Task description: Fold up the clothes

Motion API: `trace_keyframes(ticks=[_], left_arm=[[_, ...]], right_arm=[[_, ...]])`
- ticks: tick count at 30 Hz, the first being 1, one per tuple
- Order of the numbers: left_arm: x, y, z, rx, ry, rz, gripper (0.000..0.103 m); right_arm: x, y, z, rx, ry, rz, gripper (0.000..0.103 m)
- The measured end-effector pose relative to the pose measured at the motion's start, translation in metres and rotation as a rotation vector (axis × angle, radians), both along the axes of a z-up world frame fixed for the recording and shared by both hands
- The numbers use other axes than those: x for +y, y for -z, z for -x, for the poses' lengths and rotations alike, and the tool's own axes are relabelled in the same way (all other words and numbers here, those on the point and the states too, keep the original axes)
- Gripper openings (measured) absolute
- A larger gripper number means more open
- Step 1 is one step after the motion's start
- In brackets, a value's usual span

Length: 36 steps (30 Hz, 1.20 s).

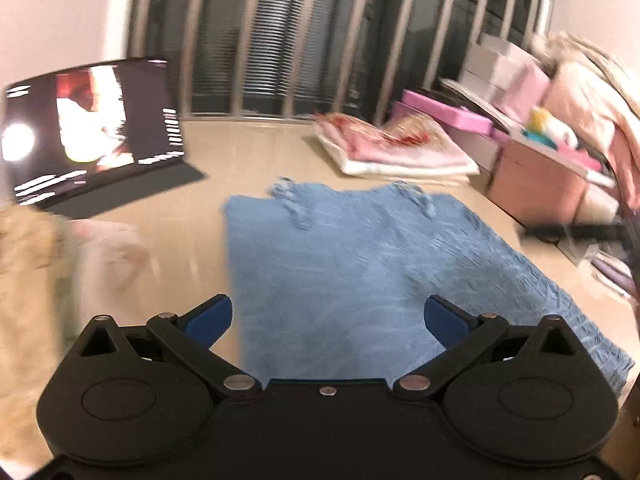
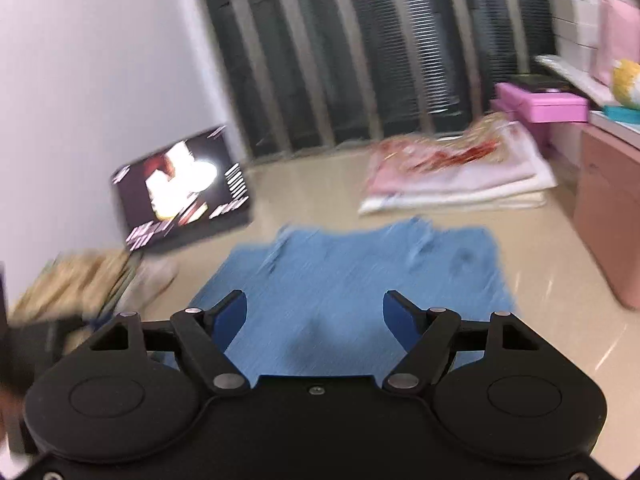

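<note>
1. A glossy beige table point(image 1: 248, 148) stands before a dark barred window point(image 1: 304, 32).
2. At the left a lit tablet point(image 1: 92, 128) stands propped, with a tan garment point(image 1: 28, 256) heaped beside it.
3. In the middle a blue garment point(image 1: 360, 256) lies flat, spread ahead of and beneath both tools.
4. The left gripper point(image 1: 328, 320) hangs over its near edge, jaws spread, gripping nothing.
5. The right gripper point(image 2: 315, 314) is likewise spread and empty above the cloth.
6. Further right lie folded pink clothes point(image 1: 400, 148) and pink boxes point(image 1: 448, 112).

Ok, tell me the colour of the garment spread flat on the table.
Light blue garment; clearest in the left wrist view.
</note>
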State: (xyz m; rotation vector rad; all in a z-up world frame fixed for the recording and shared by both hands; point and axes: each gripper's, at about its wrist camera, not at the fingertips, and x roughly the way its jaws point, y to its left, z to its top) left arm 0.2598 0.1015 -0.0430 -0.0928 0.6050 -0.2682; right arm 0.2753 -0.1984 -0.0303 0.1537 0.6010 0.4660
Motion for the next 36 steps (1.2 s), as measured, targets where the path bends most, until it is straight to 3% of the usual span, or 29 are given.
trace_keyframes(ticks=[7, 10, 12, 17, 18, 21, 25, 29, 30, 31, 36], left_arm=[[0.058, -0.029, 0.037, 0.000, -0.153, -0.005, 0.103], [0.076, -0.034, 0.050, 0.009, -0.193, 0.007, 0.103], [0.085, -0.035, 0.058, 0.019, -0.212, 0.017, 0.103], [0.103, -0.033, 0.070, 0.050, -0.250, 0.029, 0.103], [0.105, -0.034, 0.071, 0.054, -0.255, 0.030, 0.103], [0.108, -0.034, 0.074, 0.058, -0.260, 0.034, 0.103], [0.108, -0.034, 0.072, 0.065, -0.254, 0.036, 0.103], [0.099, -0.030, 0.057, 0.093, -0.226, 0.051, 0.103], [0.095, -0.029, 0.051, 0.100, -0.212, 0.059, 0.103], [0.090, -0.028, 0.042, 0.113, -0.192, 0.068, 0.103], [0.059, -0.016, -0.026, 0.220, -0.104, 0.125, 0.103]], right_arm=[[0.108, 0.009, 0.121, -0.148, -0.376, 0.319, 0.077], [0.149, 0.017, 0.154, -0.168, -0.484, 0.369, 0.077], [0.170, 0.022, 0.165, -0.170, -0.496, 0.377, 0.076], [0.217, 0.036, 0.167, -0.214, -0.412, 0.462, 0.071], [0.224, 0.039, 0.165, -0.207, -0.386, 0.468, 0.065], [0.227, 0.044, 0.151, -0.115, -0.307, 0.424, 0.053], [0.224, 0.049, 0.136, -0.067, -0.212, 0.394, 0.053], [0.216, 0.049, 0.126, -0.007, -0.194, 0.334, 0.051], [0.213, 0.050, 0.124, 0.009, -0.197, 0.310, 0.042], [0.209, 0.049, 0.125, 0.024, -0.192, 0.290, 0.012], [0.191, 0.050, 0.120, 0.083, -0.168, 0.206, 0.008]])
